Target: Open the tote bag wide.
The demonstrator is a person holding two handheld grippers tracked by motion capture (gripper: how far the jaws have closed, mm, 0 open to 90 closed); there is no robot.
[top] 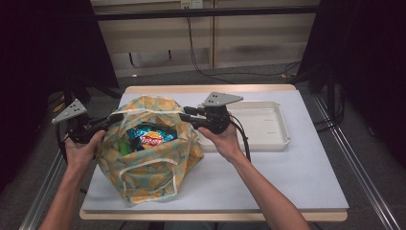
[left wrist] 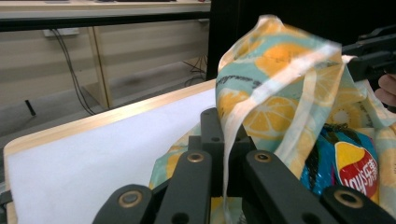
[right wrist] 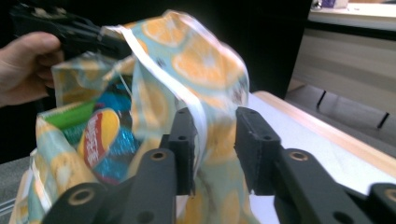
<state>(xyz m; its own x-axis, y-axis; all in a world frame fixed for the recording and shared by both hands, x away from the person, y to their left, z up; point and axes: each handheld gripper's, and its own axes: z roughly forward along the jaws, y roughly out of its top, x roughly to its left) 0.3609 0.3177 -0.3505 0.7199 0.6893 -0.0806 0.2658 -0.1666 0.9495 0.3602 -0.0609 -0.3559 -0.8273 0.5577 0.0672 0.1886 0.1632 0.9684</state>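
A person stands at a white-topped table (top: 297,177) with a two-jaw gripper in each hand. Between the hands sits a fabric bag (top: 148,167) printed with orange slices on teal, at the left half of the table, its mouth pulled open. Inside lies a blue snack packet (top: 151,136) with a red and yellow logo, next to something green.

The left gripper (top: 115,117) has its jaws pinched together on the bag's left rim (in the left gripper view the white edge strip (left wrist: 231,140) runs straight down between the closed jaws). The right gripper (top: 184,114) is at the bag's right rim; in the right gripper view its jaws stand apart, with cloth and the white trim lying against the left jaw and a clear gap before the other.

A white tray (top: 268,125) sits just behind the right hand (top: 225,141), near the table's far right.
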